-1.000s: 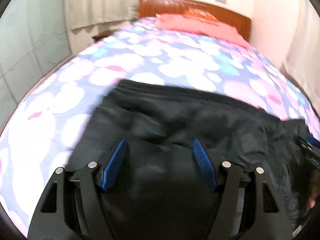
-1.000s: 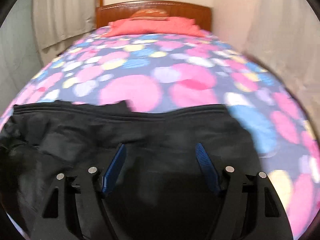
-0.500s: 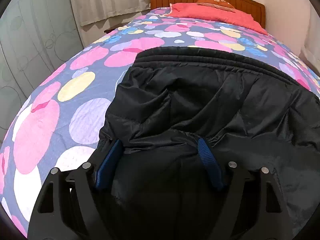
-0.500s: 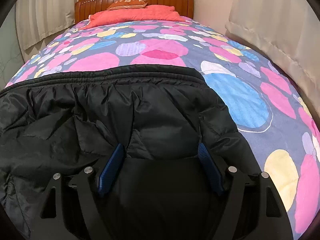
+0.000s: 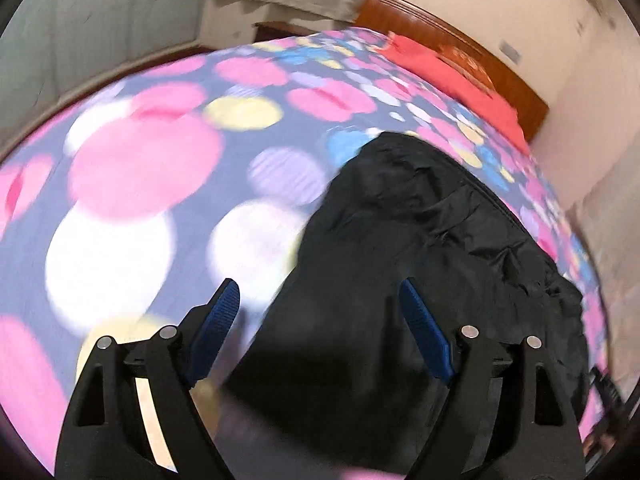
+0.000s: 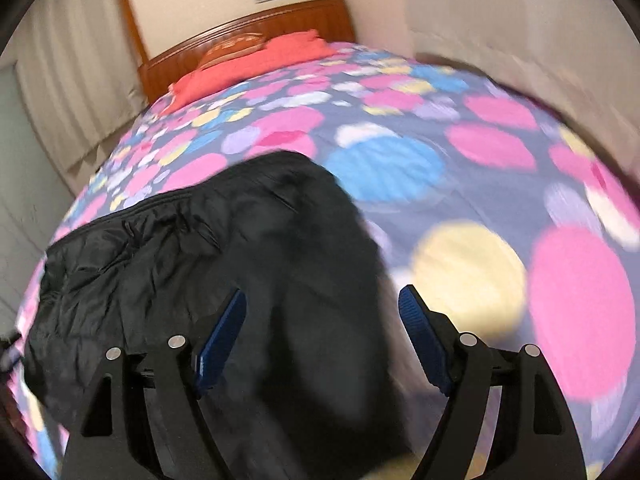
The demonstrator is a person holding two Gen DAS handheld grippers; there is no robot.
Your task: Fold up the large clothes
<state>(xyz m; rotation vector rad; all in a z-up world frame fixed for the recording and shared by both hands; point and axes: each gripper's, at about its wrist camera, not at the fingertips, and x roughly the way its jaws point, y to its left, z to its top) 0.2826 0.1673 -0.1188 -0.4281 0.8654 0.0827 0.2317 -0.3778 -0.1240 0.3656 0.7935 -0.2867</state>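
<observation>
A large black puffy jacket lies spread on the bed's dotted cover. In the left wrist view my left gripper is open and empty above the jacket's left edge, one blue pad over the cover and one over the cloth. In the right wrist view the jacket fills the lower left, and my right gripper is open and empty above its right edge. Both views are blurred by motion.
The bed cover has pink, white, yellow and blue dots. Red pillows and a wooden headboard are at the far end. Curtains hang along both sides of the bed.
Both grippers have lifted off the jacket and swung outward, left one to the left and right one to the right. The jacket stays flat on the bed.
</observation>
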